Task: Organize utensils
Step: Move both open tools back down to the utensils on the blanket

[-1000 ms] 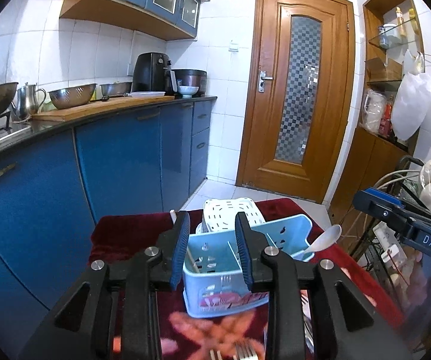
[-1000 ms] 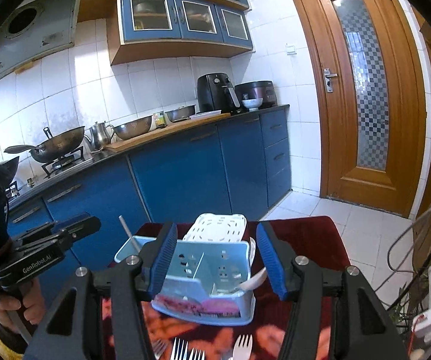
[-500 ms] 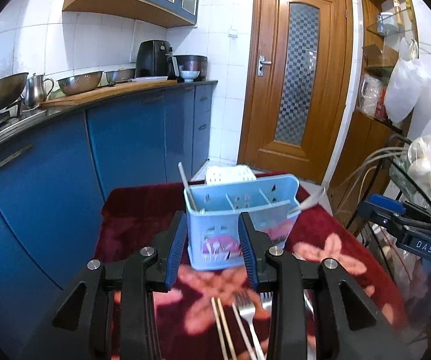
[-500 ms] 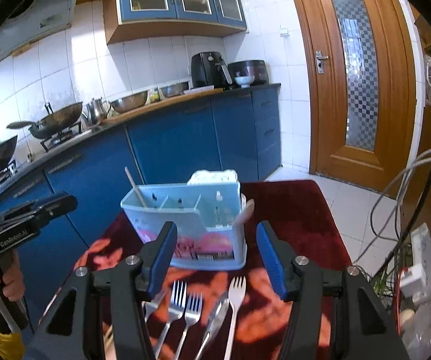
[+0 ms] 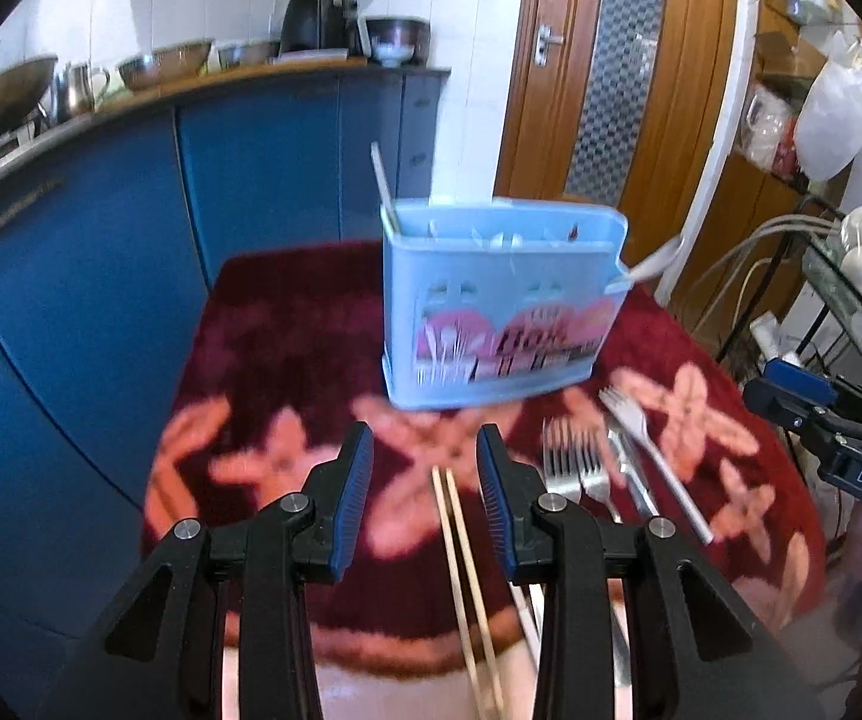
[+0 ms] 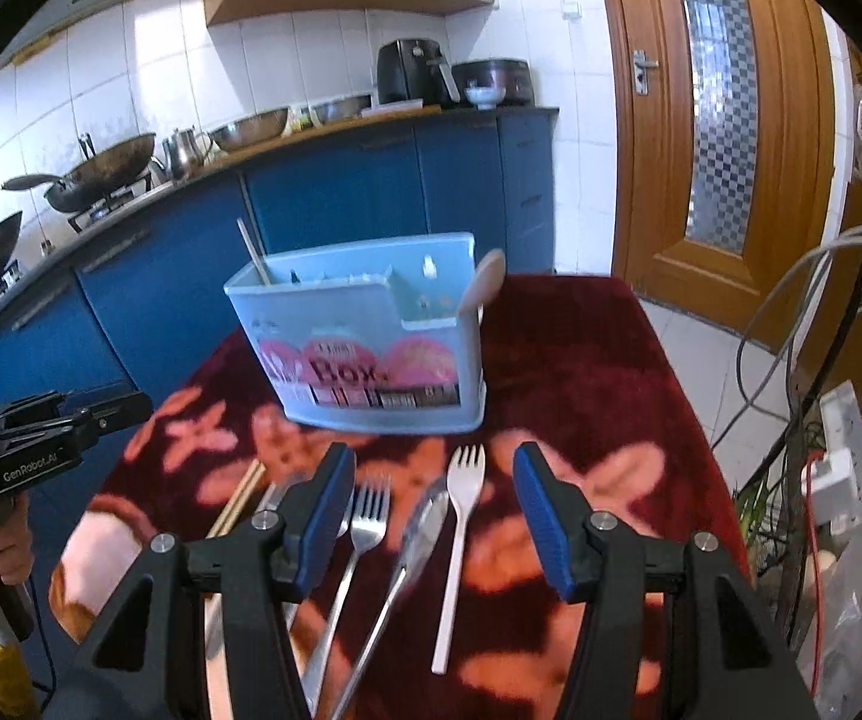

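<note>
Utensils lie loose on a dark red floral tablecloth (image 6: 580, 360), in a row in front of a light blue plastic cutlery caddy (image 6: 365, 348) that stands upright at the far middle of the table. From left to right the row runs: a pair of wooden chopsticks (image 5: 460, 564), metal forks (image 6: 365, 516), a blurred metal piece that may be a knife or spoon (image 6: 419, 534), and a white plastic fork (image 6: 460, 534). All lie with their long axes running near to far, heads toward the caddy.

The left gripper (image 5: 425, 480) hangs just above the chopsticks; they sit inside its gap, closer to the right-hand pad. Its jaws are partly apart and hold nothing.

The right gripper (image 6: 433, 498) hangs over the right end of the row, jaws apart and empty, with the blurred metal piece and the white fork both between its pads.

Each gripper appears to be lined up on its own end of the row, so the left is nearer the chopsticks and the right nearer the white fork. The caddy already holds one stick at its left end and a pale spoon (image 6: 484, 282) at its right end.
</note>
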Demonstrator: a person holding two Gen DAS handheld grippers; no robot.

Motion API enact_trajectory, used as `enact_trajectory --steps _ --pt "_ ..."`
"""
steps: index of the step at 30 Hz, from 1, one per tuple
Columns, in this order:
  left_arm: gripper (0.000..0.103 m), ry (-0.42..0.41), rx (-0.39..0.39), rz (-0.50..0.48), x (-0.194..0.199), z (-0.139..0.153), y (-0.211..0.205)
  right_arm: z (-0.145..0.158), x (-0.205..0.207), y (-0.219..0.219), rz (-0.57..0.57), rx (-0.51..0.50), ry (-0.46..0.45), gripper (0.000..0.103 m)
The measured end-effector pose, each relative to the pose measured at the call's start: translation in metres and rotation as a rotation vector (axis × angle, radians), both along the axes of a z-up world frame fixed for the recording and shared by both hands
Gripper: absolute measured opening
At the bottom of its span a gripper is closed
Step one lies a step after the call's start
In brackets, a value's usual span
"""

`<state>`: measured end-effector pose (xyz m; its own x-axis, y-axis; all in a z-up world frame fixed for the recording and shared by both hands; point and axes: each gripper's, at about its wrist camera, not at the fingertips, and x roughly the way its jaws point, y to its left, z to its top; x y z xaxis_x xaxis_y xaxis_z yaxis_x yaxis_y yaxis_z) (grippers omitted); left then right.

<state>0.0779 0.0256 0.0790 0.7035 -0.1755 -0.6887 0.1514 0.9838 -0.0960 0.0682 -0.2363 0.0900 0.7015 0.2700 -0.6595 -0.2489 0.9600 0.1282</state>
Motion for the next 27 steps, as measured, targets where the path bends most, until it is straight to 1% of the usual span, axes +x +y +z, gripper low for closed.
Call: enact_trajectory --steps 7,12,16,22,27 --pt "0.036 0.118 0.004 -0.001 0.009 -0.034 0.0 -0.033 0.004 -0.003 -0.007 -0.014 0.091 0.058" --pt "0.036 0.204 0.013 -0.005 0.019 -0.059 -0.002 -0.049 0.009 -0.005 -0.01 -0.008 0.138 0.058" --pt "0.036 0.252 -0.015 -0.005 0.025 -0.072 0.002 -0.06 0.012 -0.006 -0.01 -0.009 0.174 0.058" --pt "0.036 0.292 -0.011 -0.007 0.03 -0.084 0.002 -0.071 0.015 -0.009 -0.018 -0.004 0.212 0.058" --pt "0.036 0.3 0.0 -0.019 0.032 -0.089 -0.002 -0.074 0.017 -0.009 -0.017 0.0 0.223 0.058"
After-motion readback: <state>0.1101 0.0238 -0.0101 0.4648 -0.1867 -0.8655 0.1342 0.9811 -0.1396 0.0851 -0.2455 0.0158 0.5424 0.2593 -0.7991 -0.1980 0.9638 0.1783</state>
